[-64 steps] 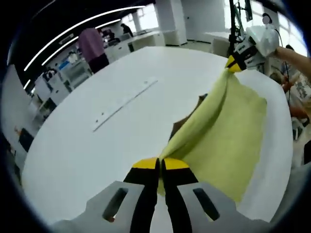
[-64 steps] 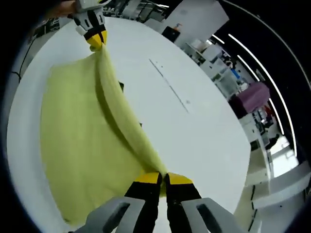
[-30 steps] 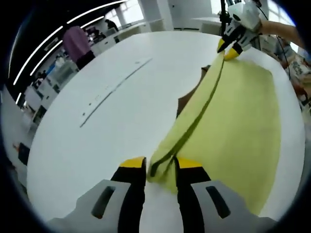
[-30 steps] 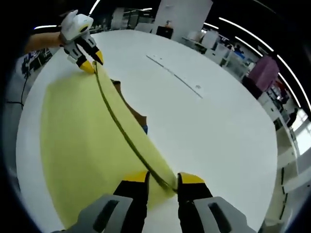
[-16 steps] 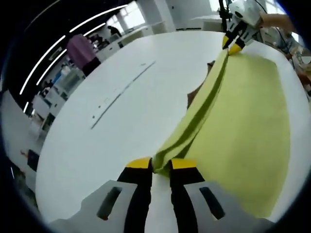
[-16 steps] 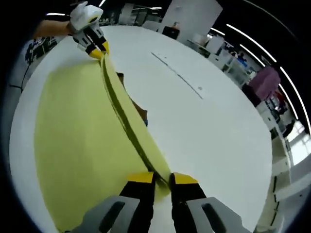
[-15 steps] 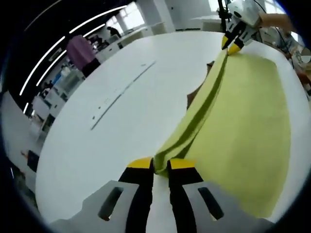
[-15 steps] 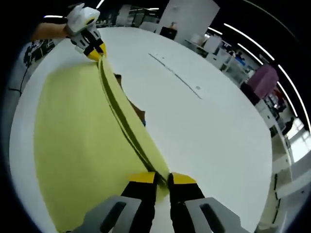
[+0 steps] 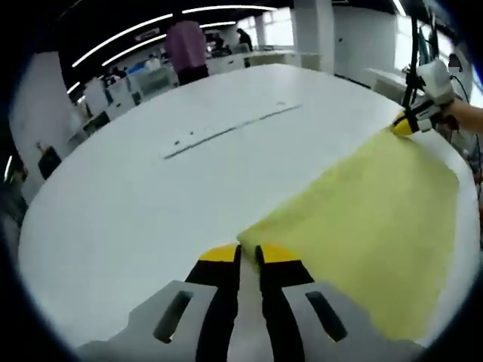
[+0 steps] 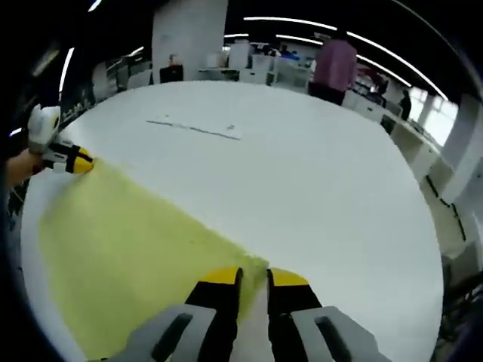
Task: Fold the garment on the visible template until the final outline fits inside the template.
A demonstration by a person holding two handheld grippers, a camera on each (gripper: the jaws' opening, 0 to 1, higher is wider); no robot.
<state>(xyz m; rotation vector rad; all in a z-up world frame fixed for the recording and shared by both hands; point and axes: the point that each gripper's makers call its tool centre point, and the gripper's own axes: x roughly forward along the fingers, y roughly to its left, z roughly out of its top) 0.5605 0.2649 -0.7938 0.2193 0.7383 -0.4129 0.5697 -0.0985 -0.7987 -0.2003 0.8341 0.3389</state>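
Note:
A yellow-green garment (image 9: 370, 226) lies spread flat on the white round table (image 9: 136, 204), and whatever is under it is hidden. My left gripper (image 9: 247, 255) is shut on its near corner at the bottom of the left gripper view. The right gripper (image 9: 411, 123), held by a hand, pinches the far corner at the right. In the right gripper view the garment (image 10: 128, 256) spreads to the left. My right gripper (image 10: 254, 277) pinches its near corner, jaws nearly together. The left gripper (image 10: 74, 161) holds the far corner at the left. The edge between the two grippers runs straight.
A thin grey strip (image 9: 230, 130) lies across the middle of the table, also seen as a strip (image 10: 193, 129) in the right gripper view. A person in a purple top (image 9: 186, 51) stands beyond the table's far edge. Desks and equipment fill the room behind.
The raised double fold between the grippers has gone down: the garment now lies as one flat sheet, covering the brown patch seen earlier. Both grippers sit lower, near the tabletop.

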